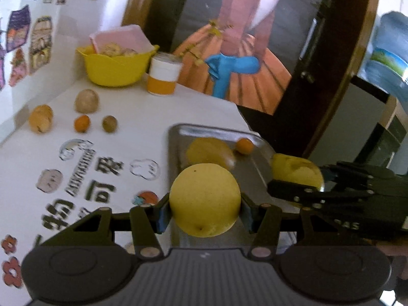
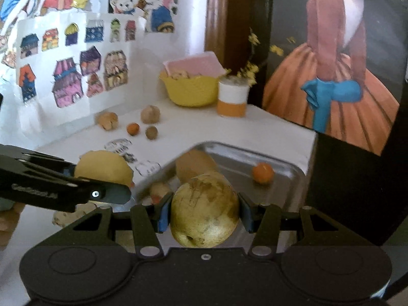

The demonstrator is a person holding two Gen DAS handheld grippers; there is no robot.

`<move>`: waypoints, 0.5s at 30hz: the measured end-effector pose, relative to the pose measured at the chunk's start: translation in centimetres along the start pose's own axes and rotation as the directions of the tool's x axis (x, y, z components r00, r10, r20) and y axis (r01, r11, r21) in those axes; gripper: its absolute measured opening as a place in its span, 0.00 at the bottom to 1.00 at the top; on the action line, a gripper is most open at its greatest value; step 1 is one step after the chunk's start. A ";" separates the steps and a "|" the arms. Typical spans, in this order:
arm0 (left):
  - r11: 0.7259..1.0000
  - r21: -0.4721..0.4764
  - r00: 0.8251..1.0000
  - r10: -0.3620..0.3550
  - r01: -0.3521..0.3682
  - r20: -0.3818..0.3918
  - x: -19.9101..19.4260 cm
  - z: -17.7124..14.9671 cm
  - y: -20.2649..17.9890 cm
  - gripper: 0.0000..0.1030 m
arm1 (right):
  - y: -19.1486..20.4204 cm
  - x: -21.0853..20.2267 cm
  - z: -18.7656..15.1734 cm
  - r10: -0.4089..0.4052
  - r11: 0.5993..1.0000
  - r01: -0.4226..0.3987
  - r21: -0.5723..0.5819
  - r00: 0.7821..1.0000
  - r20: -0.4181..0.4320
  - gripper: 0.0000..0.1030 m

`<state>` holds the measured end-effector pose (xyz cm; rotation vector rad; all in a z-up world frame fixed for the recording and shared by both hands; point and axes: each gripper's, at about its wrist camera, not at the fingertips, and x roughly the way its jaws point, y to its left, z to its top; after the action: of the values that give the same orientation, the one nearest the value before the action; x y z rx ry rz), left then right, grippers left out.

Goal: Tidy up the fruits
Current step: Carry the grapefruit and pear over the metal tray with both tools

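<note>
My left gripper (image 1: pixel 204 211) is shut on a smooth yellow pear (image 1: pixel 205 200), held over the near end of a steel tray (image 1: pixel 176 137). My right gripper (image 2: pixel 204 213) is shut on a brown-blotched yellow pear (image 2: pixel 204 210) above the same tray (image 2: pixel 293 168). Each gripper shows in the other's view: the right one (image 1: pixel 295 178) with its pear (image 1: pixel 295 172) at the tray's right side, the left one (image 2: pixel 107 181) with its pear (image 2: pixel 104 169) at the left. In the tray lie a large yellow-brown fruit (image 1: pixel 209 150) and a small orange (image 1: pixel 244 145).
Several fruits lie on the white table near the back left: a brown round fruit (image 1: pixel 86 101), a tan fruit (image 1: pixel 40 118), a small orange (image 1: pixel 82 123) and a kiwi (image 1: pixel 110 123). A yellow bowl (image 1: pixel 117 67) and an orange-white can (image 1: pixel 164 74) stand behind. The table's right edge drops off by the tray.
</note>
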<state>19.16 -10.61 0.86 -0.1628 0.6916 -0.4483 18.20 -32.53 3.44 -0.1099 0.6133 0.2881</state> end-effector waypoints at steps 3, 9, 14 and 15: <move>1.000 0.005 0.999 -0.011 0.011 -0.030 0.8 -0.7 -0.6 0.56 | -0.4 0.6 -0.8 -0.009 1.000 0.009 0.011 1.000 -0.011 0.52; 1.000 0.007 0.998 0.001 0.000 -0.060 1.8 -1.3 -1.1 0.56 | -0.9 1.7 -1.7 -0.008 1.000 0.008 0.014 1.000 -0.017 0.52; 1.000 0.021 0.997 0.024 -0.022 -0.079 2.1 -1.6 -1.5 0.56 | -1.2 2.4 -2.1 0.005 0.999 -0.004 0.034 1.000 -0.023 0.52; 0.999 0.022 0.996 0.028 -0.026 -0.085 2.2 -1.7 -1.5 0.56 | -1.2 2.6 -2.2 0.007 0.999 -0.006 0.037 1.000 -0.025 0.53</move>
<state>19.07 -12.90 -1.24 -0.1149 0.7719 -0.4386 19.38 -33.51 0.22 -0.0767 0.6440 0.2818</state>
